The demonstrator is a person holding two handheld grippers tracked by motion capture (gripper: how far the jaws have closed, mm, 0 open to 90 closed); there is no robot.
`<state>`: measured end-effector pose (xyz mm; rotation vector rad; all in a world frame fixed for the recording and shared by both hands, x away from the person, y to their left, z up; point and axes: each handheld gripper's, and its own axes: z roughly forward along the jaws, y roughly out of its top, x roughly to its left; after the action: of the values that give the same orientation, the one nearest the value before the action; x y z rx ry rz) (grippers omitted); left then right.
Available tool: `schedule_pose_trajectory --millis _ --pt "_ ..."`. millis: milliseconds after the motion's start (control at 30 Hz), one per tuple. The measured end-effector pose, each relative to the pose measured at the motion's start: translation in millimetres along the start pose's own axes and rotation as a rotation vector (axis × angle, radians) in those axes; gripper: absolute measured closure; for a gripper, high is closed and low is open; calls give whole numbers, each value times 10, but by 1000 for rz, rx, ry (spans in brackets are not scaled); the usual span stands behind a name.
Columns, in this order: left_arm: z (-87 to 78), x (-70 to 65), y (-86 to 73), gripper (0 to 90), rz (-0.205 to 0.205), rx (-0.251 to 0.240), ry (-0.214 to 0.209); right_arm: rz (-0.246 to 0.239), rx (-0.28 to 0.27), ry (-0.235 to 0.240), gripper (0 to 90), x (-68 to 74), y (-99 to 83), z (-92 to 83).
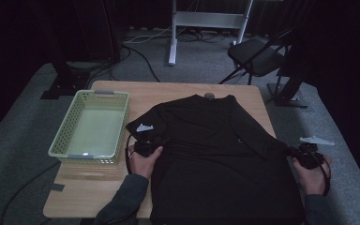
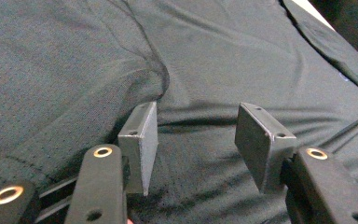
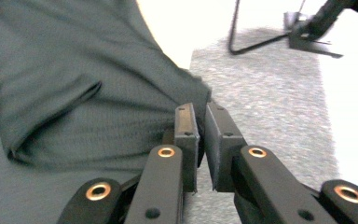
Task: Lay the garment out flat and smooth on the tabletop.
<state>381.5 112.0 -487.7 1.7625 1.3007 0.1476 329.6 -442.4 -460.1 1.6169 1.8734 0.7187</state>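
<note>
A black T-shirt (image 1: 215, 150) lies spread flat on the wooden table (image 1: 89, 192), neck toward the far edge. My left gripper (image 1: 143, 140) rests over the shirt's left sleeve. In the left gripper view it (image 2: 198, 109) stands open just above the fabric (image 2: 214, 56) near the armpit seam, with nothing between the jaws. My right gripper (image 1: 296, 152) is at the right sleeve by the table's right edge. In the right gripper view it (image 3: 201, 109) has its jaws almost together, a thin gap showing, with the sleeve hem (image 3: 186, 88) right at their tips.
A pale green plastic basket (image 1: 93, 126) stands empty on the table's left side. Beyond the table are a black folding chair (image 1: 258, 56), a white stand (image 1: 173, 37) and cables on grey carpet. The carpet (image 3: 270, 102) lies just past the right sleeve.
</note>
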Motion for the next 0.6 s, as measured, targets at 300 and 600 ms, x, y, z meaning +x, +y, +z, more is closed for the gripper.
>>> schedule_pose_trajectory --millis 300,600 --pt "2 -1 -2 492 2 -2 -4 55 -81 58 626 63 48 -128" --pt "-3 35 -6 485 -22 -7 -31 17 -32 186 547 413 145 232"
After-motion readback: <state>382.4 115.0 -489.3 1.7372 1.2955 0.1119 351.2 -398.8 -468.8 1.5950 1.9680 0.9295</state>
